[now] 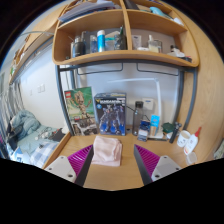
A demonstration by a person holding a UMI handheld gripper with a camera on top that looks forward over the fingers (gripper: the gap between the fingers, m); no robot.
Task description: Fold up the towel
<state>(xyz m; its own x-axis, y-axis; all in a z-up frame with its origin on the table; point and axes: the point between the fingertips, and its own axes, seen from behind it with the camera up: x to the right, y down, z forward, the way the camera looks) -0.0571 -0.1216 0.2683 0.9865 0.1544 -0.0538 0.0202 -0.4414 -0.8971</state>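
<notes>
My gripper [108, 166] fingers spread wide, gripping nothing, folded pale towel [107, 151] on desk [110, 178] between them, shelf [120, 57] above holding bottles [100, 41]

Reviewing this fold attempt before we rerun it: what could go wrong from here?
1. The towel sits bunched between the open tongs, not flat; closing now would likely pinch several layers and give a crooked fold.
2. Boxes and small bottles stand just beyond the towel on the desk; a forward push or swing could knock them.
3. The towel's edges are hard to tell apart, so finding a corner may fail.
</notes>
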